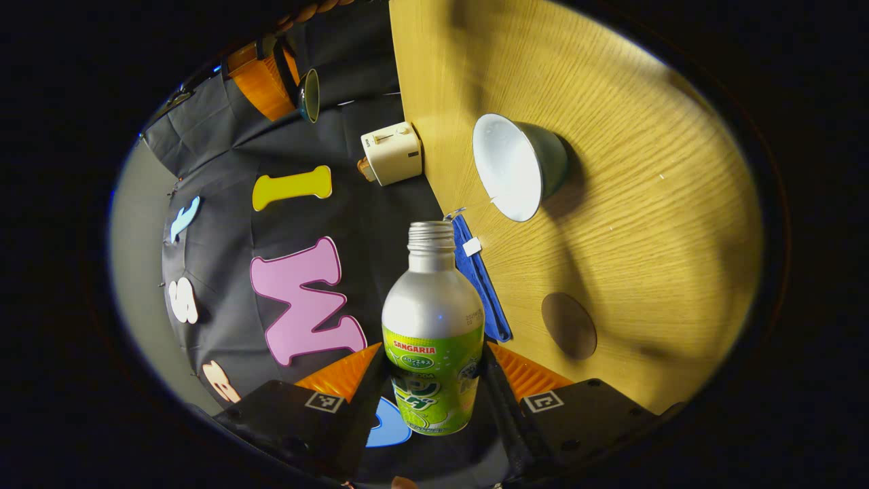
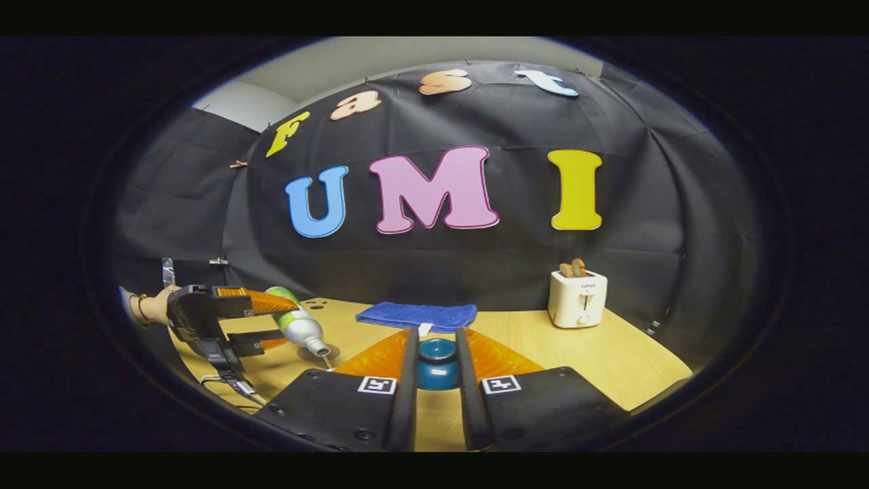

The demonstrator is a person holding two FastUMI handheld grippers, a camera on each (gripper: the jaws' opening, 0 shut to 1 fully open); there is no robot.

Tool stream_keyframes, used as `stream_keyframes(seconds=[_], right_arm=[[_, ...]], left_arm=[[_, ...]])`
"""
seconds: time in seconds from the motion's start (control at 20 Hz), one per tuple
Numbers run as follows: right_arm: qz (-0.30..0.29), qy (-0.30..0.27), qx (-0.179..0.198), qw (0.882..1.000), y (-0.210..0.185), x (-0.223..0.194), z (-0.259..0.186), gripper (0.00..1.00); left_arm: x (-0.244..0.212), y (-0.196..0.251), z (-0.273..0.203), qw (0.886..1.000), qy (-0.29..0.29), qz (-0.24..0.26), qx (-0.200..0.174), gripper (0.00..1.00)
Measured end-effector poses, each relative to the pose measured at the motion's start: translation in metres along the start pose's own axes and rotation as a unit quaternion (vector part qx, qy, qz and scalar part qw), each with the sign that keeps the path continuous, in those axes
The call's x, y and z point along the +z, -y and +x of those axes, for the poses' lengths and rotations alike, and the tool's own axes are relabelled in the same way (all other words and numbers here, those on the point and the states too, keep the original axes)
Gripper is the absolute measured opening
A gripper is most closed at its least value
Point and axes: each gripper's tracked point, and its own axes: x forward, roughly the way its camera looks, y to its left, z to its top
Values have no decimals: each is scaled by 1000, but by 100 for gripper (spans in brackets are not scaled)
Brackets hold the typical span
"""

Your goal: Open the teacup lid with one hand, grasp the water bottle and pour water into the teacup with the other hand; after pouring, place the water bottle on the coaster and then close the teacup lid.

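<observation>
Left tool [image 1: 434,387] clenched on the uncapped water bottle [image 1: 432,326], tipped on its side, neck aimed toward the open teacup [image 1: 519,166] on the wooden surface [image 1: 645,224]. Round coaster [image 1: 569,325] just beside, blue cloth [image 1: 483,282] at the surface's edge. Right tool [image 2: 436,370] clamped on the teacup lid [image 2: 436,363] (knob between the fingers). Farther back, toaster [image 2: 577,297] near the wall.
</observation>
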Motion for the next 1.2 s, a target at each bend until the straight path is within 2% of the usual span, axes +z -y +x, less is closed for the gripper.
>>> stream_keyframes(seconds=[0.05,0.1,0.25,0.3,0.35,0.5,0.6,1.0,1.15,1.2], right_arm=[[0,1,0,1000,0,0,0,31],[0,1,0,1000,0,1,-1,36],[0,2,3,1000,-2,2,-2,26],[0,2,3,1000,-2,2,-2,26],[1,2,3,1000,-2,2,-2,31],[2,3,3,1000,0,3,-2,36],[2,3,1,1000,1,3,-3,27],[6,9,2,1000,2,8,-6,26],[7,9,1,1000,3,7,-7,31],[7,8,2,1000,3,7,-6,26]], left_arm=[[0,-1,0,1000,0,7,0,81],[-1,-1,-1,1000,-1,14,-1,81],[-3,-2,-1,1000,0,31,-2,81],[-3,-3,-1,999,0,36,0,81],[-3,-3,-1,999,0,40,3,81],[-3,-4,0,998,4,59,13,81],[-4,-6,0,997,6,75,17,81],[-8,-11,2,990,14,139,28,81],[-10,-14,3,986,18,161,33,81],[-8,-17,1,985,20,166,37,81]])
